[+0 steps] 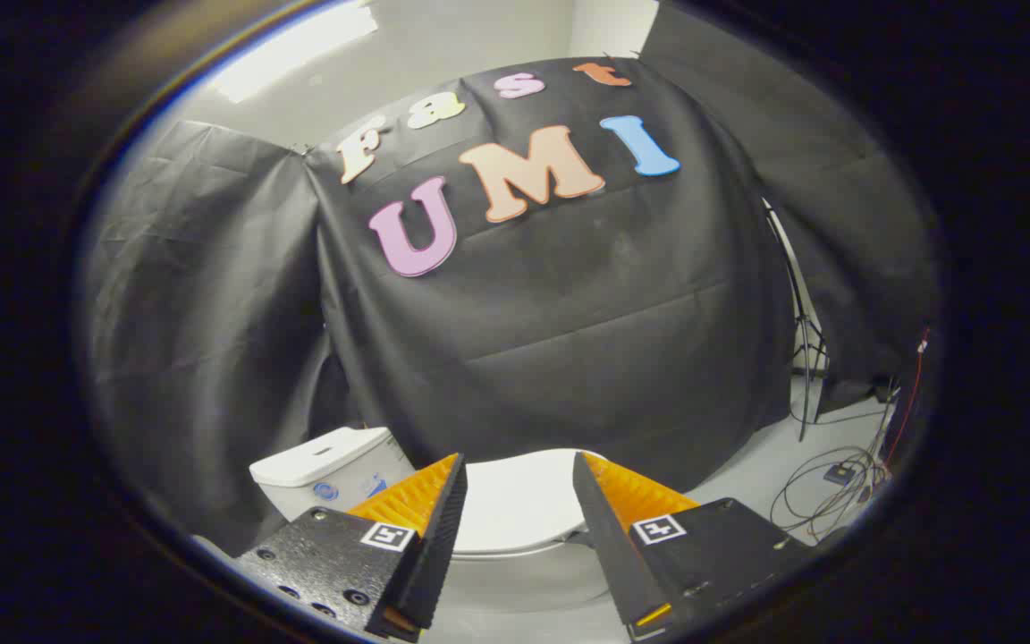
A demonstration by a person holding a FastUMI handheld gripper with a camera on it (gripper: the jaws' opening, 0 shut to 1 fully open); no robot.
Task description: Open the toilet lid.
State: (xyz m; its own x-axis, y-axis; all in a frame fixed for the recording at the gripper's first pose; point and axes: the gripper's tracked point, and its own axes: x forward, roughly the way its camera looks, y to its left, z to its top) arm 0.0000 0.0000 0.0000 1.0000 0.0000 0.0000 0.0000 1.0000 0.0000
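Observation:
A white toilet sits low on the floor, its closed lid (pixel 515 501) showing between and just beyond my fingers. Its white tank (pixel 323 470) stands beyond the left finger, against the black cloth. My gripper (pixel 517 470) hangs above the lid, open, with nothing between its fingers. The lid's front edge runs across the gap below the fingertips, and the bowl's side (pixel 524 581) shows beneath it.
Black cloth walls (pixel 569 340) close off the back and both sides. Beyond the right finger, loose cables (pixel 823 496) and a small box lie on the light floor, next to a thin stand (pixel 806 340).

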